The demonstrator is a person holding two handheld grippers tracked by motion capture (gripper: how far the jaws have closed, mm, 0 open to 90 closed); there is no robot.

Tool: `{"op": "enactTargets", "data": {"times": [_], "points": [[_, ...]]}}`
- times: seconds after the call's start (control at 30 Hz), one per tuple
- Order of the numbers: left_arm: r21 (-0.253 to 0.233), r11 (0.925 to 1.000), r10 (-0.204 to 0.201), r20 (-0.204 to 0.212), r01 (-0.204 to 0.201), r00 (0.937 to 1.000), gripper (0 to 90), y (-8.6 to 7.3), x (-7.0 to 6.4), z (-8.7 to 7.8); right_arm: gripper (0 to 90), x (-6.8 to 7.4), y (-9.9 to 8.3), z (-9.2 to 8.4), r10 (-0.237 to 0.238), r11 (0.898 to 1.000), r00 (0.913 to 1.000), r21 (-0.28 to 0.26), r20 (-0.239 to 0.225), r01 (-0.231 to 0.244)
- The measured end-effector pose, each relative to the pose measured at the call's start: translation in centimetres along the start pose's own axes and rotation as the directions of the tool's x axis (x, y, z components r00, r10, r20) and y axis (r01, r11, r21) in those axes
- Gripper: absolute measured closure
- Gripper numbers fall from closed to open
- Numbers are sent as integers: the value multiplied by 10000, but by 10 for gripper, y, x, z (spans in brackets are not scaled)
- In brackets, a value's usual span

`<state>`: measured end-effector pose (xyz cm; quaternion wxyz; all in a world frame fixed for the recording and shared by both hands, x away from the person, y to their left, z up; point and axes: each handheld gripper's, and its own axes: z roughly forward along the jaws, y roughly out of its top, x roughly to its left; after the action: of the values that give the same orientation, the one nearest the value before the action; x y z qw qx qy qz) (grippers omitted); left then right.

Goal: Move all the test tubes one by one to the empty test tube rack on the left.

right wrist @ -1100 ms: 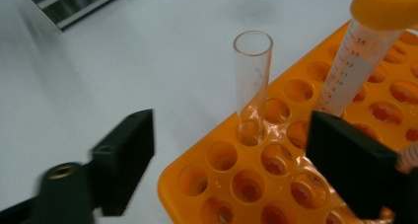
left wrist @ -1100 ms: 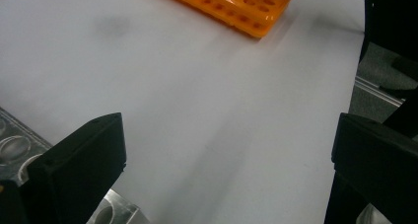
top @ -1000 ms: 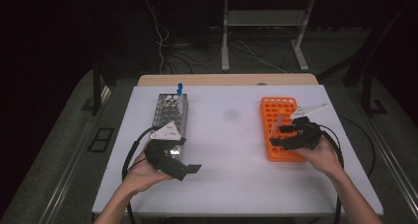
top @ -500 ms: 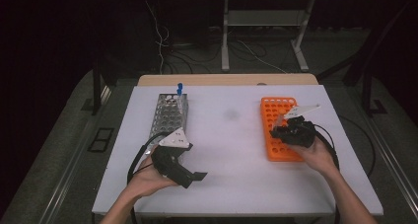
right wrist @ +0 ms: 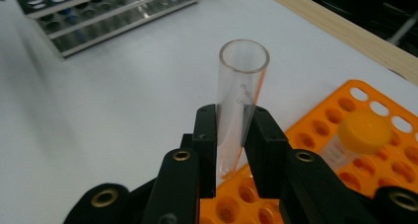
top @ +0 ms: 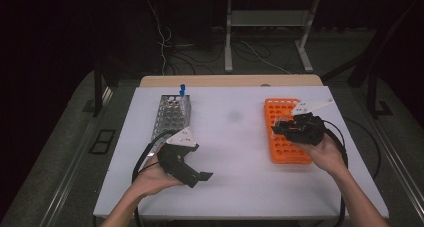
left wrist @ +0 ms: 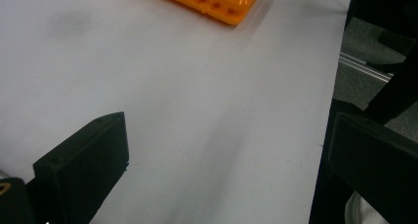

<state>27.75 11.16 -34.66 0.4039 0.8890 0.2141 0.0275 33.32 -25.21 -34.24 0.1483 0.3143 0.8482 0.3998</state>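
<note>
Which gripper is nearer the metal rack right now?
Left. The left gripper sits just below the metal rack; the right gripper is across the table over the orange rack, holding a clear tube.

Bare table point(top: 235, 137) between metal rack point(top: 172, 118), orange rack point(top: 285, 137); seemingly unobstructed.

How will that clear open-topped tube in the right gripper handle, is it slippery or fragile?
The clear open-topped tube looks smooth and glossy, so it may slip between the right gripper pads. It appears empty, so probably light. Its thin wall could crack if squeezed hard.
</note>
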Motion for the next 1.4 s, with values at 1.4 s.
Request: {"op": "enactTargets", "data": {"times": [1.4], "points": [[427,9916,1194,582,-1220,9911,113,67,4,-8,752,73,29,21,-1352,9881,9526,340,-2725,1499]]}}
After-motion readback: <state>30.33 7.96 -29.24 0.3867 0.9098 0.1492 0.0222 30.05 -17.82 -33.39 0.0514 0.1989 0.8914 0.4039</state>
